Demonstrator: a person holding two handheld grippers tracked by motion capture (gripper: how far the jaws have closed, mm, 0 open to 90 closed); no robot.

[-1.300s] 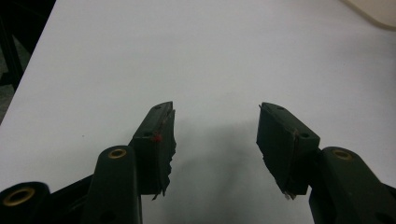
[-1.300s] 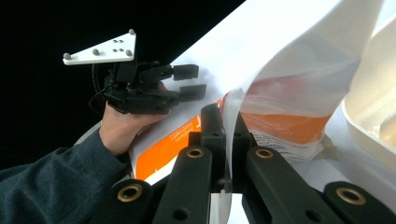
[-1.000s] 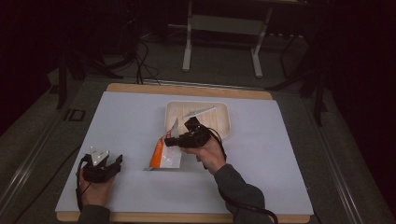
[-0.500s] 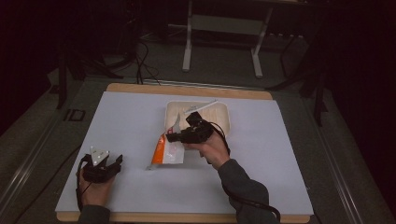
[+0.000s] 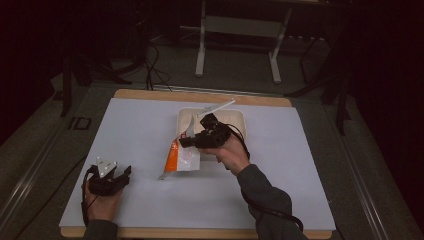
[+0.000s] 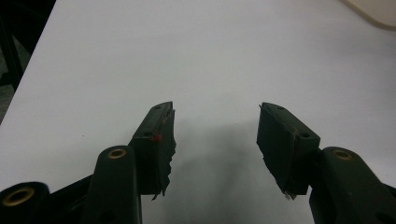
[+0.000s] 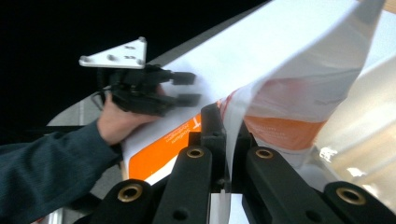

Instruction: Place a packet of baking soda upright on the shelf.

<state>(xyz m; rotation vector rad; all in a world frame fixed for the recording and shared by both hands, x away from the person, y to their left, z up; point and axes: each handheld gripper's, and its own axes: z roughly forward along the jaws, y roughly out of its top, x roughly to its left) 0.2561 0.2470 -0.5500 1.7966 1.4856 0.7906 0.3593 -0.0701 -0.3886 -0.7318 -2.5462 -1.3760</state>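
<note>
Lifted since a second ago, the orange-and-white packet (image 5: 181,157) hangs pinched in the right gripper (image 5: 186,141), not yet in the tray (image 5: 235,117); the left gripper (image 5: 125,172) idles wide.

pouch (image 5: 181,156): glossy plastic film | table cover (image 5: 300,170): matt white sheet | tray (image 5: 235,117): smooth cream plastic

My high view is dim, dark beyond the table (image 5: 300,165). Beside the right gripper (image 7: 229,135), the packet (image 7: 299,93) blurs; soft shadow under the left gripper (image 6: 215,135).
</note>
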